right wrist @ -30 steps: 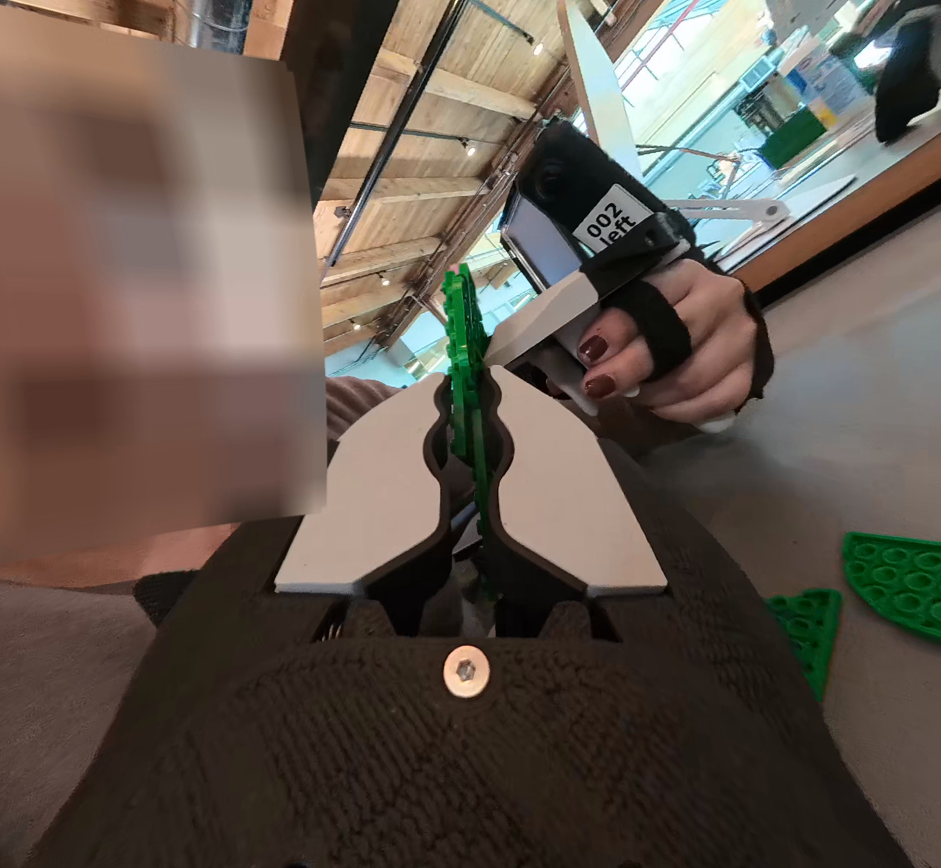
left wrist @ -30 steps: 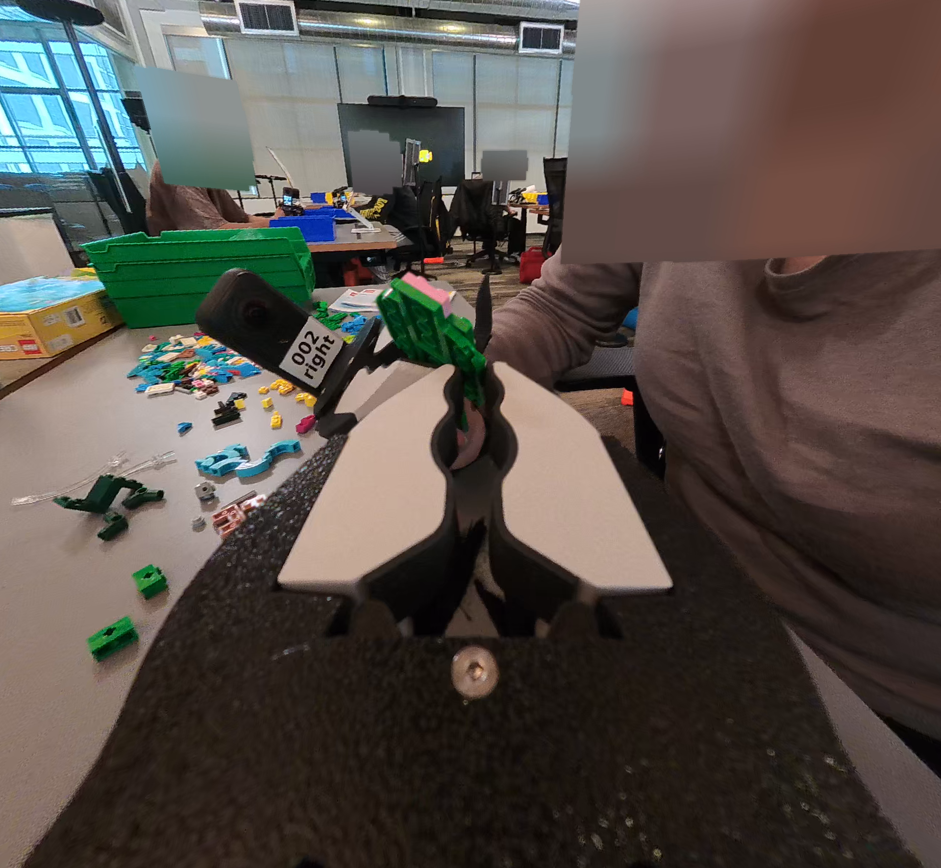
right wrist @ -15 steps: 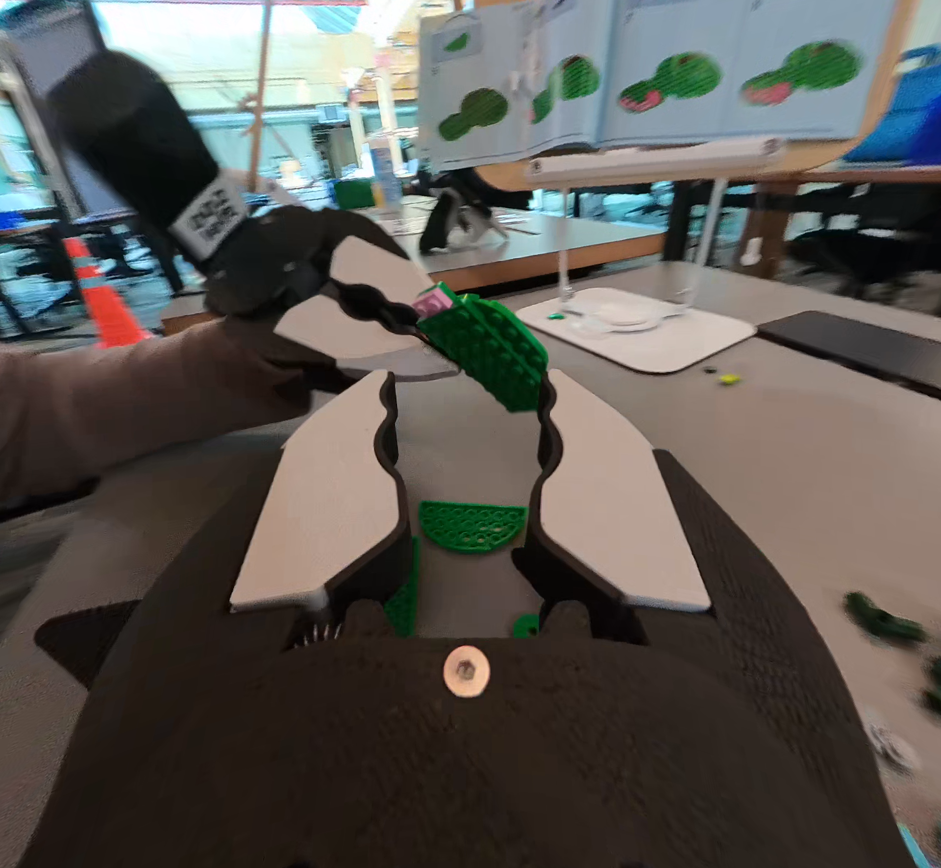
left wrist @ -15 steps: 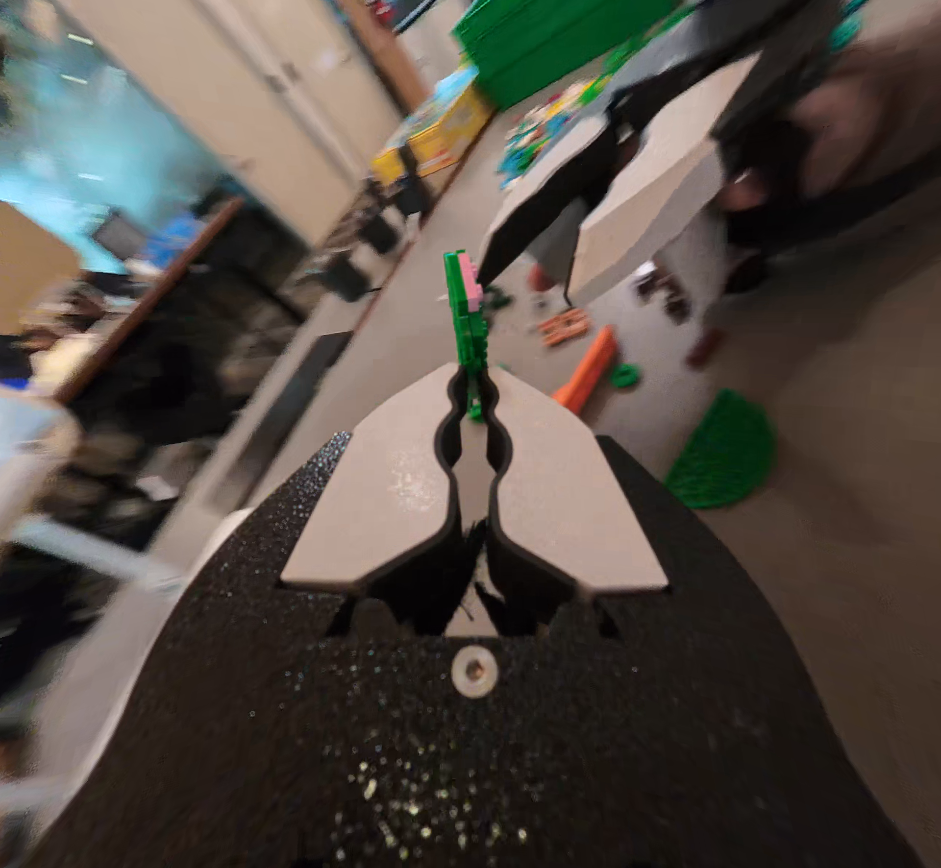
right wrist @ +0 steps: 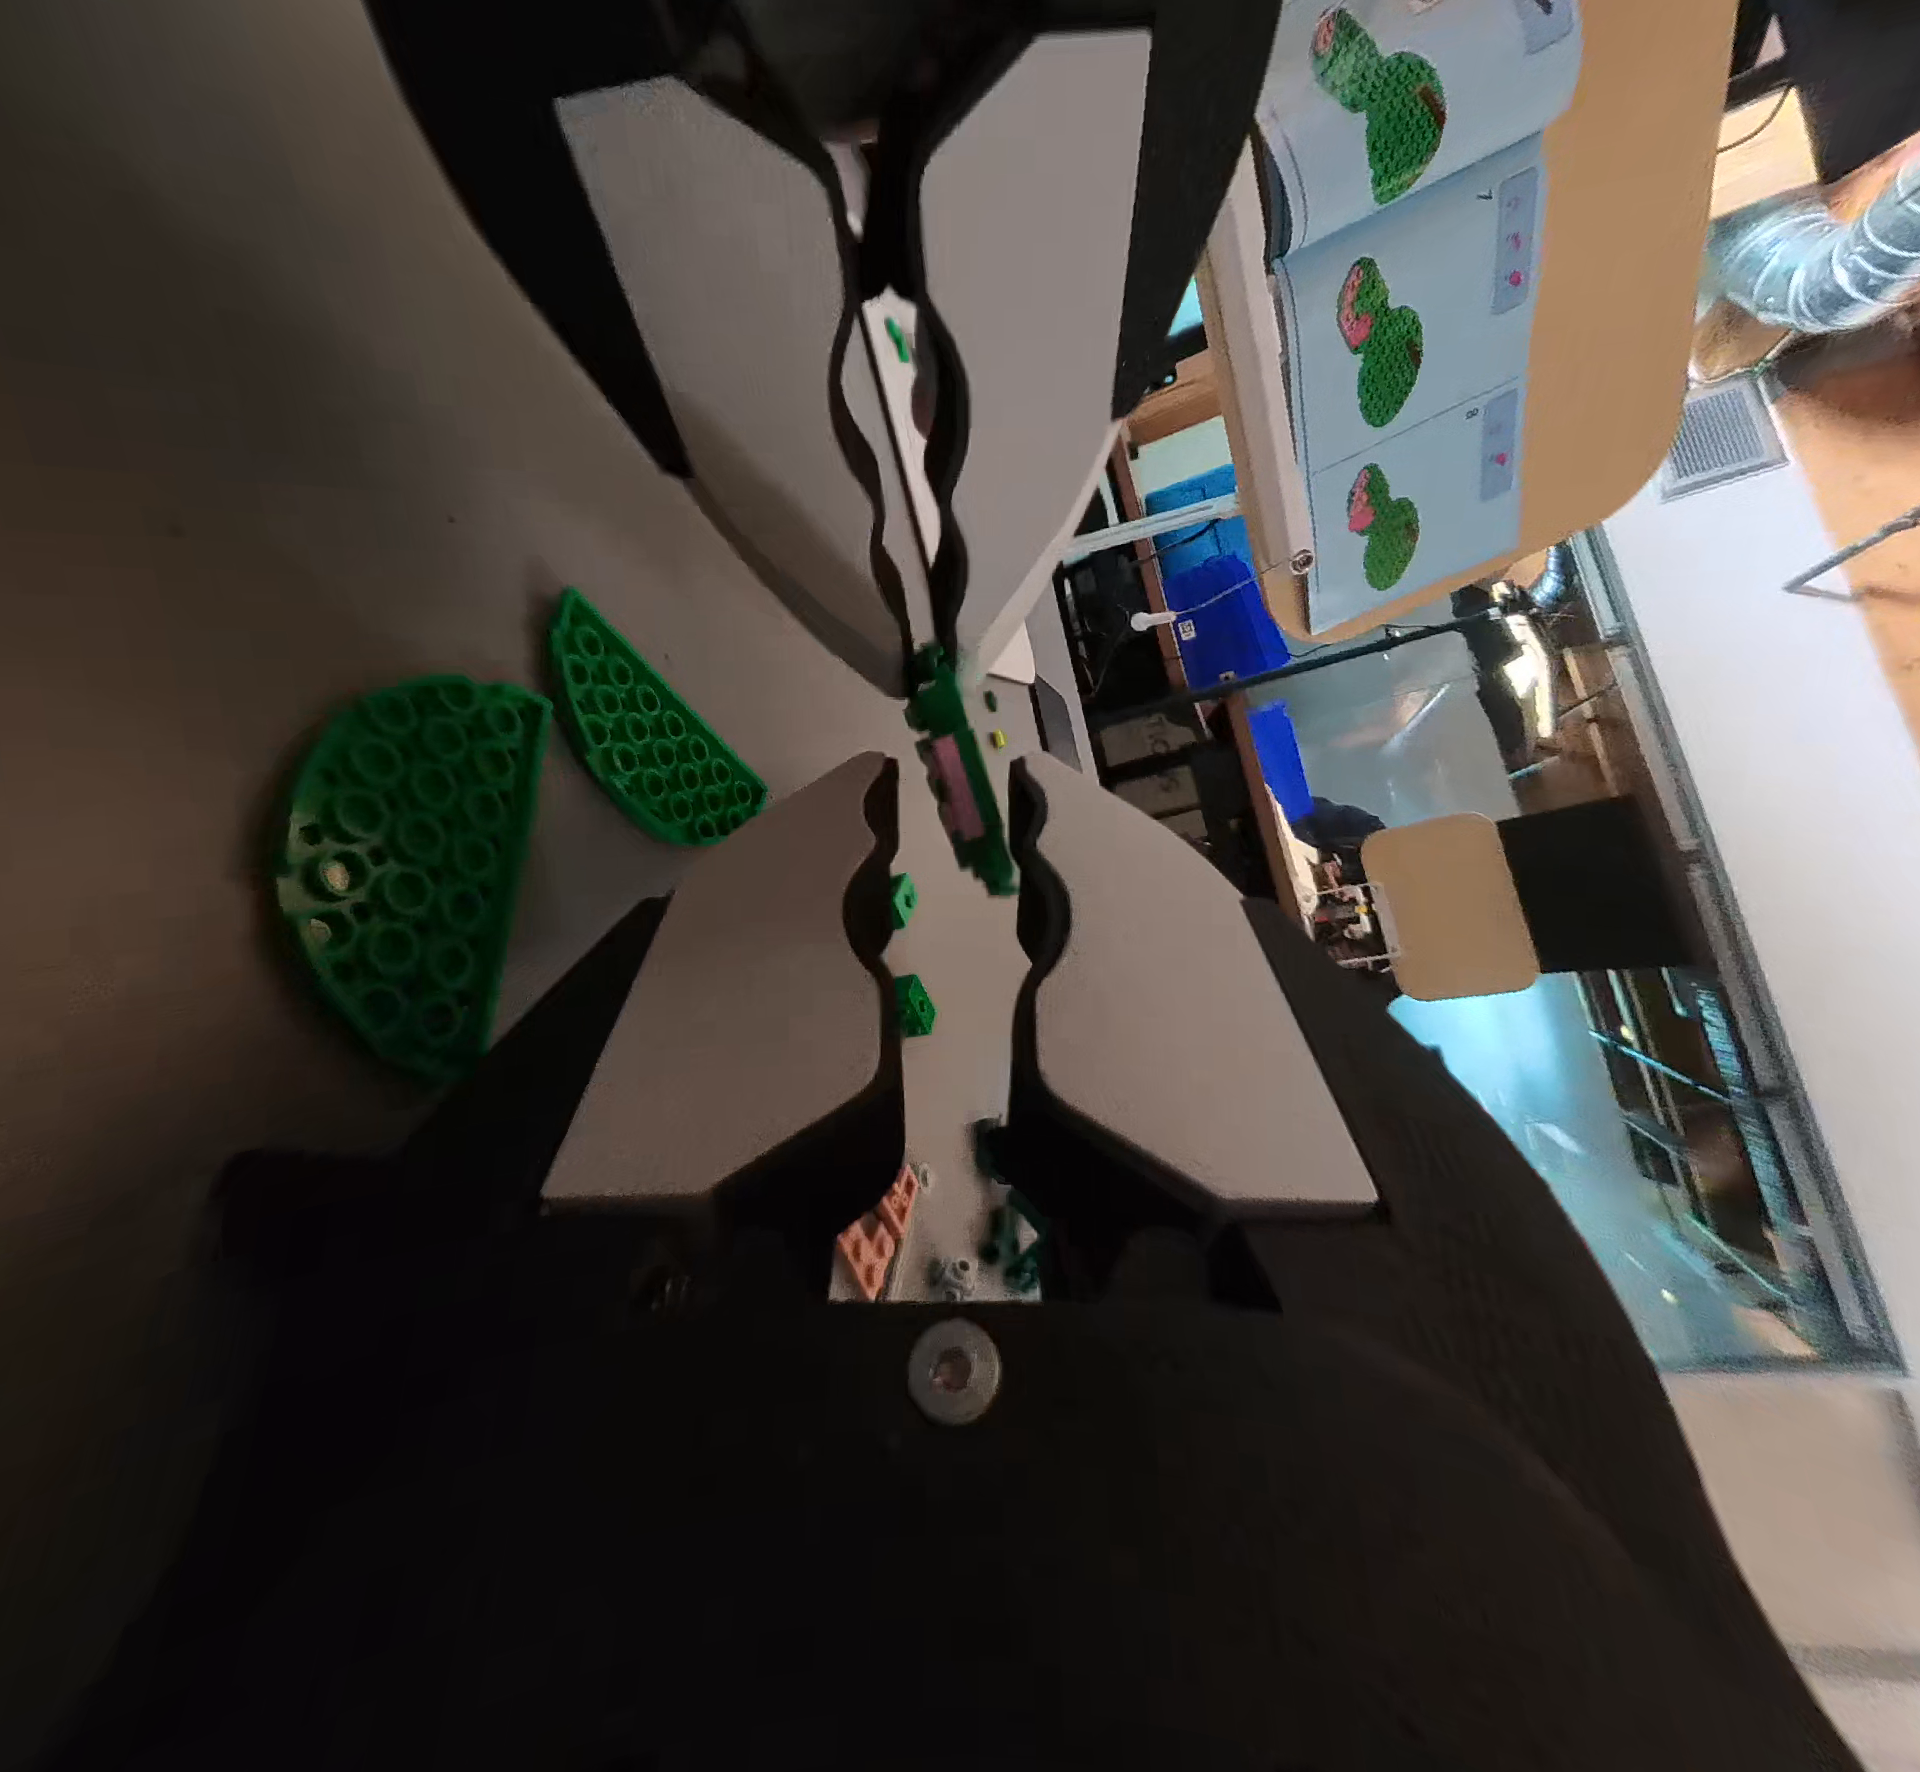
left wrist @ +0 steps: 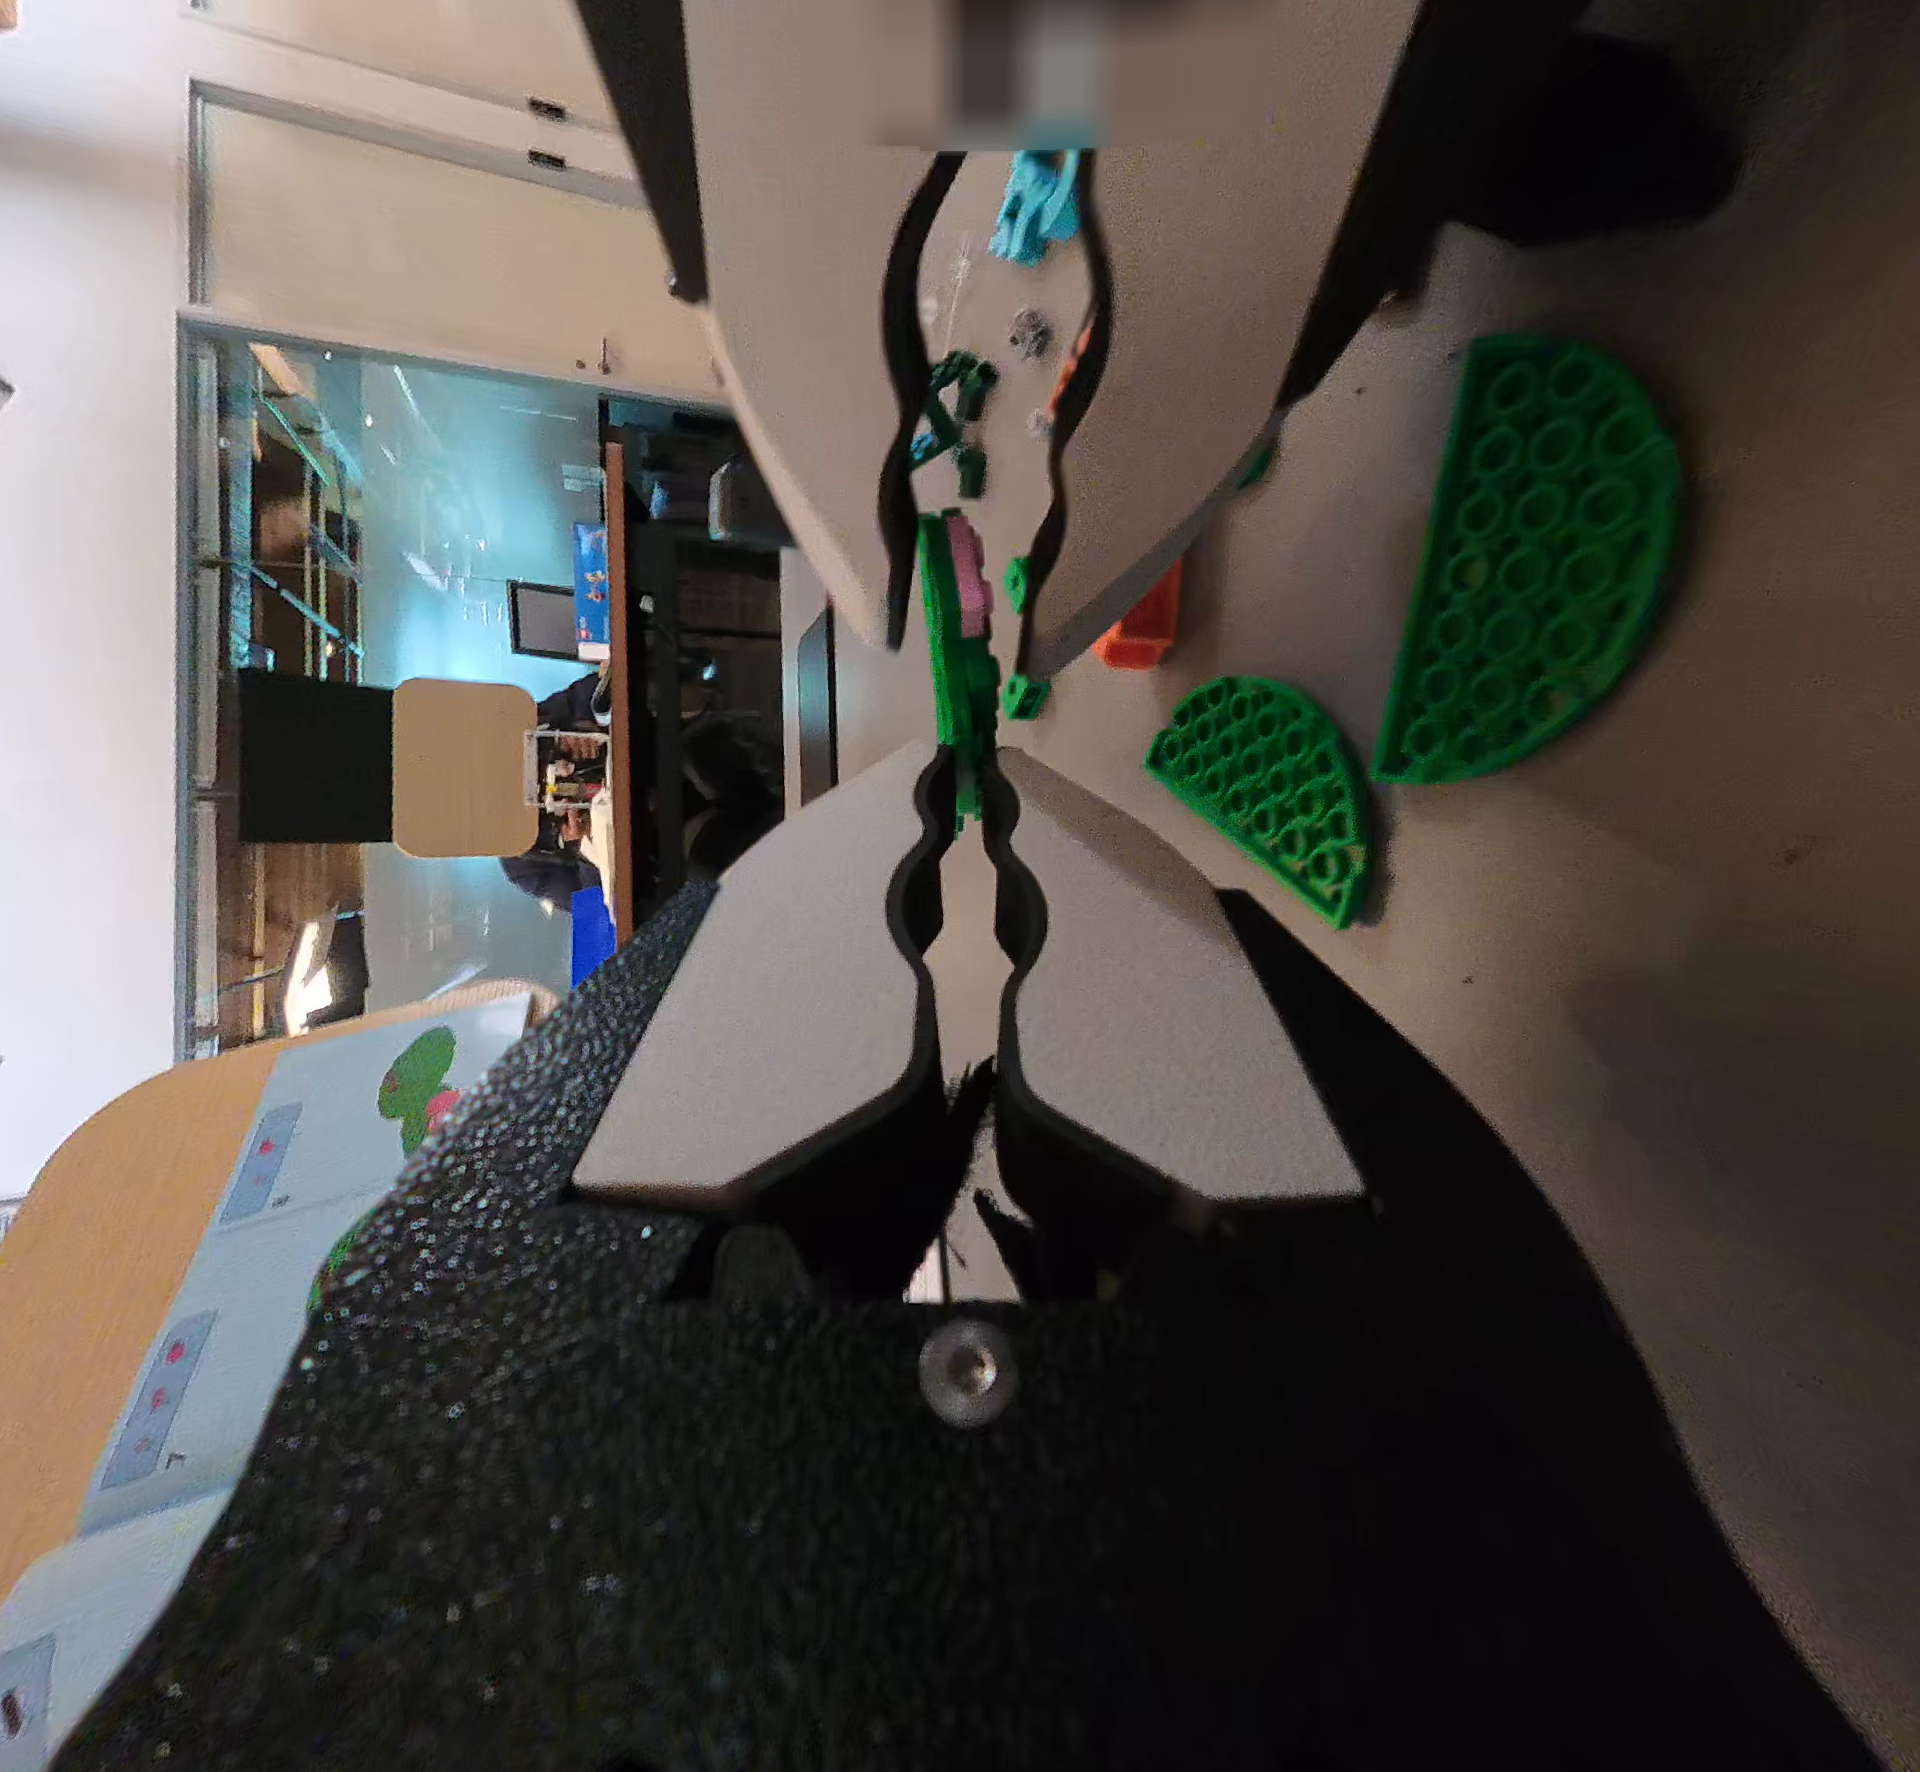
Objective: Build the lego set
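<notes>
My left gripper is shut on the near end of a green plate assembly with a pink brick on it, held edge-on above the table. My right gripper is open and faces it tip to tip. The assembly's far end lies between the right fingers; I cannot tell whether it touches them. In the right wrist view the left gripper clamps the plate from the far side. Two green half-round plates lie studs-down on the grey table.
Two small green bricks lie under the right gripper. An orange piece, dark green pieces, a cyan piece and salmon pieces lie nearby. The open instruction booklet stands on a stand behind.
The right gripper let go of the plate a second ago and stays open. Both grippers have rolled sideways and now meet tip to tip, the plate's free end between the right fingers.
</notes>
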{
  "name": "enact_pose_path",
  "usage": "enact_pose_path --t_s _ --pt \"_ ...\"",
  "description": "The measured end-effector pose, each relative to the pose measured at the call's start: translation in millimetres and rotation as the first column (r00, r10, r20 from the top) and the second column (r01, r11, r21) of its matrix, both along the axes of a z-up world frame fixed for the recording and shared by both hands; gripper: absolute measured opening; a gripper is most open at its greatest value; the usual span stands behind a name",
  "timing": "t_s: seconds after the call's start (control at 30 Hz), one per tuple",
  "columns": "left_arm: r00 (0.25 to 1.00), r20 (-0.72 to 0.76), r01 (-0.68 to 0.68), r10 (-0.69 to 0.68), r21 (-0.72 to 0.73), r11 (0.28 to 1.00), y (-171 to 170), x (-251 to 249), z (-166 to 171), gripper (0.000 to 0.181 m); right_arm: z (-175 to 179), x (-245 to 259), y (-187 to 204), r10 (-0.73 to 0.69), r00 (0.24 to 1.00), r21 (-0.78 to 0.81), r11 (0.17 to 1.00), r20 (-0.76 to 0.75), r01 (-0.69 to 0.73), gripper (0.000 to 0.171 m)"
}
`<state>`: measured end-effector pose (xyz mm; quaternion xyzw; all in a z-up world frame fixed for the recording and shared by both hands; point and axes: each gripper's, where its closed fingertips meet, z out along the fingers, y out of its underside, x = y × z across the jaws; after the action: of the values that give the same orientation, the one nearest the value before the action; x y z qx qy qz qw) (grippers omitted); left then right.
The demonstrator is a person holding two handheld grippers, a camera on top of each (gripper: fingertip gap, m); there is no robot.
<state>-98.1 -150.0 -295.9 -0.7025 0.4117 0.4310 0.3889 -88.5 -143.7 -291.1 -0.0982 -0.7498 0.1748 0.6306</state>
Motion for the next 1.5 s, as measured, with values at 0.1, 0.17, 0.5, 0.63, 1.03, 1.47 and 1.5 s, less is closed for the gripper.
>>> enact_pose_path --t_s 0.1,0.17,0.5,0.63,1.03,1.47,1.5 --pt "1.0 -0.003 0.021 -0.021 -0.01 1.0 2 9 -1 0.004 -6 -3 4 -0.048 0.998 0.018 0.999 0.035 0.047 0.019" --pt "1.0 0.02 0.02 -0.02 -0.024 1.0 1 10 -2 0.004 -9 -3 6 -0.055 0.997 0.049 0.997 0.044 0.053 0.009" --pt "0.839 0.54 0.096 -0.07 -0.021 0.995 -9 22 9 0.006 3 5 -5 0.058 0.997 0.242 0.969 -0.055 -0.043 0.007" --pt "0.733 0.674 0.137 -0.097 -0.006 0.991 -10 28 10 0.007 4 9 -6 0.099 0.993 0.281 0.956 -0.056 -0.079 0.007" --pt "0.972 0.237 -0.006 0.011 -0.02 1.0 5 8 -12 0.036 -19 7 5 0.028 0.989 0.229 0.971 0.145 -0.061 0.006" --pt "0.998 0.067 -0.018 0.021 -0.041 0.999 11 15 -16 0.007 -18 9 8 -0.046 0.982 0.255 0.967 0.185 -0.002 0.006" --pt "0.997 0.07 -0.015 0.02 -0.064 0.998 10 16 -19 0.006 -21 10 7 -0.028 0.984 0.291 0.956 0.176 -0.025 0.006"
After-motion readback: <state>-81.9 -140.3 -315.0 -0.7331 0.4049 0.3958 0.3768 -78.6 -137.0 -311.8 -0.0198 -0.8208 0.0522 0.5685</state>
